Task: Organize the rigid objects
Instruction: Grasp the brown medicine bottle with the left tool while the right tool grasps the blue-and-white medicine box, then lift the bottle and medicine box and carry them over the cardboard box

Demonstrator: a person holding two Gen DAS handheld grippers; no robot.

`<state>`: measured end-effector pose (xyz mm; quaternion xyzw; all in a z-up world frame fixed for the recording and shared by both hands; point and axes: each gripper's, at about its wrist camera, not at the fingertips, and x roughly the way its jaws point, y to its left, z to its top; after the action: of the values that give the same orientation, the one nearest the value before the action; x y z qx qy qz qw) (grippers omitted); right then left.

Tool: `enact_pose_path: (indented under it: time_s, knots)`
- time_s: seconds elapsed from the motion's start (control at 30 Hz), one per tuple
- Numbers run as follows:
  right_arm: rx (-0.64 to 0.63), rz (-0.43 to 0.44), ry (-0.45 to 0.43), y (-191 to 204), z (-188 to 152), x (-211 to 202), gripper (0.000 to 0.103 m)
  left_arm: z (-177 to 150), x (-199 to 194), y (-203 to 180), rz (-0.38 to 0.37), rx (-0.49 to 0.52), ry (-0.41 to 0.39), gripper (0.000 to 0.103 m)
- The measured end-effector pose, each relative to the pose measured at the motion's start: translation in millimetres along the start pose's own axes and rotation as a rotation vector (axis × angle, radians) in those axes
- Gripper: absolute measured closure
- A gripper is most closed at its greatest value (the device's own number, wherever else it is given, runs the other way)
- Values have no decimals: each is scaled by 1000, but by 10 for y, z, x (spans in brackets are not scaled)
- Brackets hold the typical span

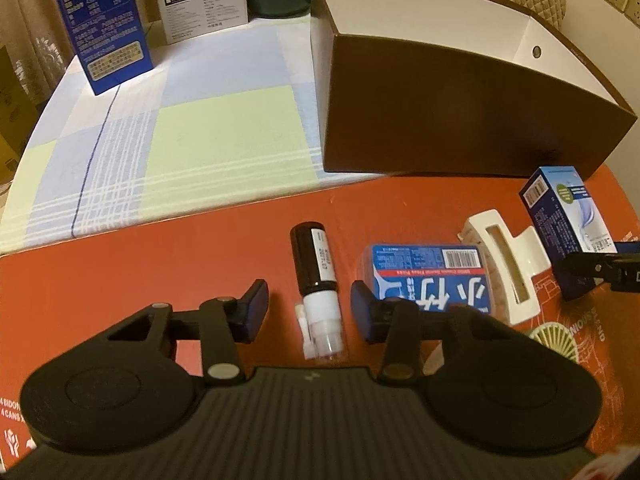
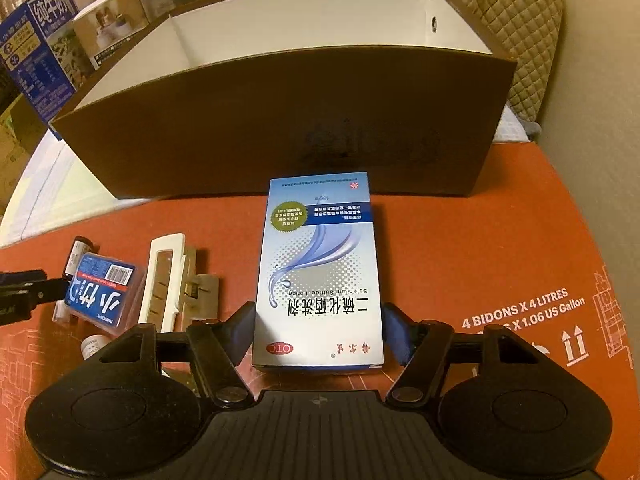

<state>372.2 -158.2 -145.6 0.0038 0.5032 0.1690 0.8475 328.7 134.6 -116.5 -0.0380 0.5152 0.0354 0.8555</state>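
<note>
Left tool [image 1: 310, 312] is angled down over the red card [image 1: 160, 264] that covers the near part of the surface, jaws apart. A small bottle [image 1: 314, 264] lies between the blue pads, dark body pointing away and white cap toward the camera. There's a clear gap on both sides, so neither pad touches it.

Just right of the bottle sits a flat blue pack [image 1: 432, 276], barcode up. The tool's right finger overlaps its near corner in this view. Beside that pack lies a cream hair clip [image 1: 504, 264].

Right tool [image 2: 318, 328] has its jaws on either side of a blue-and-white lotion box [image 2: 320, 264]. The box points lengthwise away from the camera, its far end just short of the brown bin [image 2: 280, 128]. The pads sit right against the box's long edges near its near end. Whether they press on it, I cannot tell.

The bin stands toward the far right of the surface, with dark walls outside and white ones inside, its open top showing nothing I can make out. To its left a checked cloth [image 1: 200, 140] runs to the far edge. A tall blue carton [image 1: 108, 20] and a white carton [image 1: 204, 12] stand on it at the far left corner.
</note>
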Motion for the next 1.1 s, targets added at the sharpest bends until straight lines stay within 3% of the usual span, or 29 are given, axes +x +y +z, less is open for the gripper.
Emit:
enact_pose_path:
  time_s: [0.13, 0.27, 1.1]
  knots:
    - [5, 3, -1, -17, 11, 3, 39, 21, 96, 7, -1, 5, 12, 66]
    - [-5, 4, -6, -7, 15, 8, 39, 40, 169, 26, -16, -1, 22, 83]
    - [-99, -31, -27, 85, 192, 243, 41, 25, 171, -34, -5, 31, 11, 84]
